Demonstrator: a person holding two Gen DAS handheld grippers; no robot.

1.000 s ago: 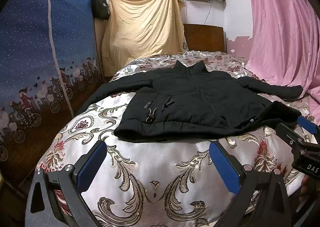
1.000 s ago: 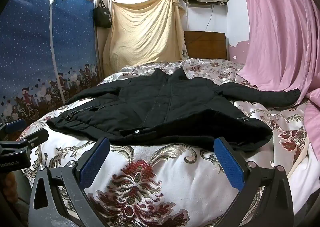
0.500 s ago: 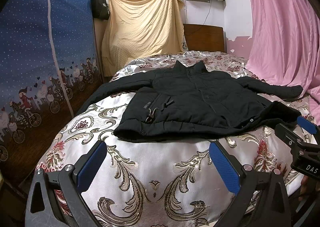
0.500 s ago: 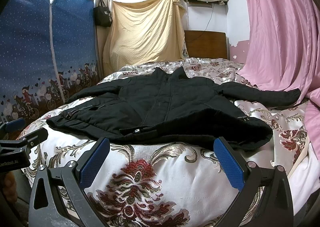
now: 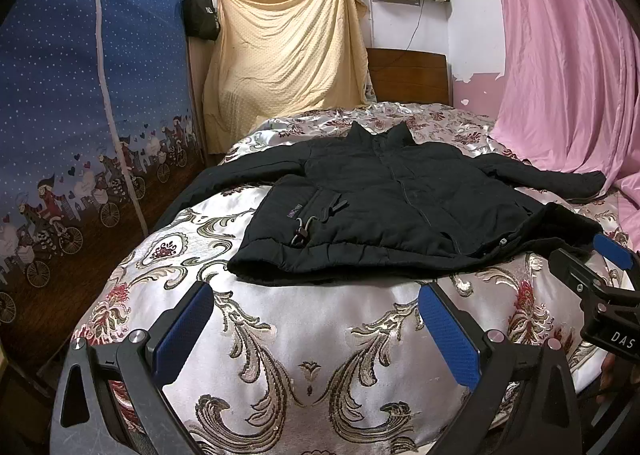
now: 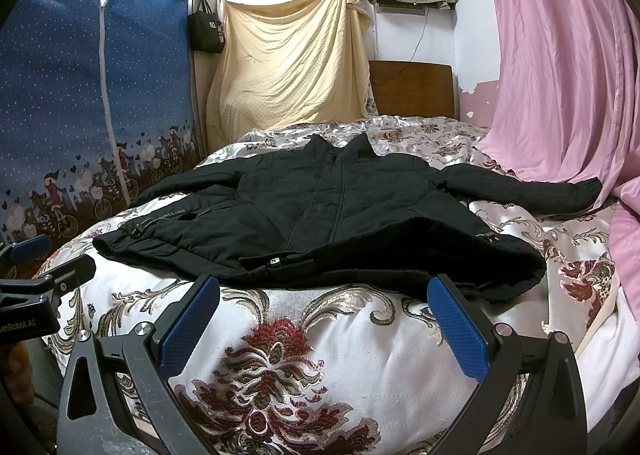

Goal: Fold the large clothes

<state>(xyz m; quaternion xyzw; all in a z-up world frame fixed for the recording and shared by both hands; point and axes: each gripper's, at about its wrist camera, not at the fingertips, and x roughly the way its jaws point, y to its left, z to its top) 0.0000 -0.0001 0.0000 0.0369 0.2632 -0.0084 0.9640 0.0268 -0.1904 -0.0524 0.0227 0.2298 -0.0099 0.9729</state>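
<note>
A black padded jacket [image 5: 392, 207] lies spread front-up on the bed, collar at the far end, both sleeves stretched out sideways; it also shows in the right wrist view [image 6: 320, 223]. My left gripper [image 5: 316, 319] is open and empty, held just short of the jacket's near hem on its left half. My right gripper [image 6: 324, 311] is open and empty, just short of the hem on its right half. Each gripper shows at the edge of the other's view, the right one [image 5: 596, 279] and the left one [image 6: 36, 267].
The bed has a silver floral satin cover [image 5: 304, 339]. A blue fabric wardrobe [image 5: 80, 115] stands along the left. A pink curtain [image 5: 568, 75] hangs on the right. A yellow sheet [image 5: 288, 55] and wooden headboard [image 5: 408, 75] are at the far end.
</note>
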